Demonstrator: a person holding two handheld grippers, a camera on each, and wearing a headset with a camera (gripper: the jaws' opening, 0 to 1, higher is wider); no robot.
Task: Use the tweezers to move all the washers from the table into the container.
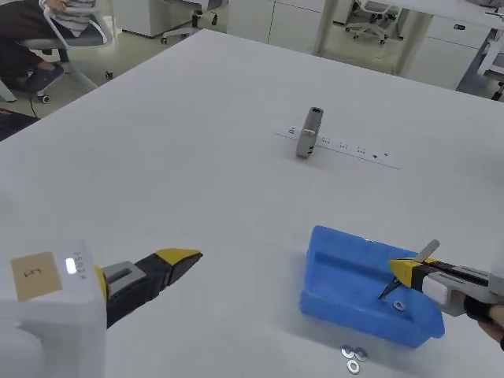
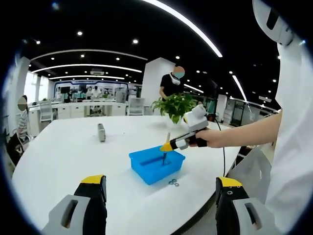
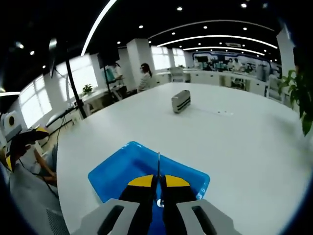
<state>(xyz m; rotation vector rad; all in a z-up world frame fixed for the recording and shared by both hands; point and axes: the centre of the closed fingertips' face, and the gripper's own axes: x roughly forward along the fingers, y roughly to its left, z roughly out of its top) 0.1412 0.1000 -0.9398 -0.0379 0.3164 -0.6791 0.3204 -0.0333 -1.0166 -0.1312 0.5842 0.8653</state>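
Observation:
The blue container stands on the white table near its front right. My right gripper is shut on the tweezers, whose tips point down inside the container, just above a washer on its floor. Three or so washers lie on the table in front of the container. My left gripper hovers open at the front left, holding nothing. In the right gripper view the tweezers rise between the shut jaws over the container. The left gripper view shows the container, the loose washers and the right gripper.
A grey oblong device stands mid-table on a thin strip with small marks. The table is bare around it. Office chairs and a seated person are at the far left; a plant and a standing person are beyond the table.

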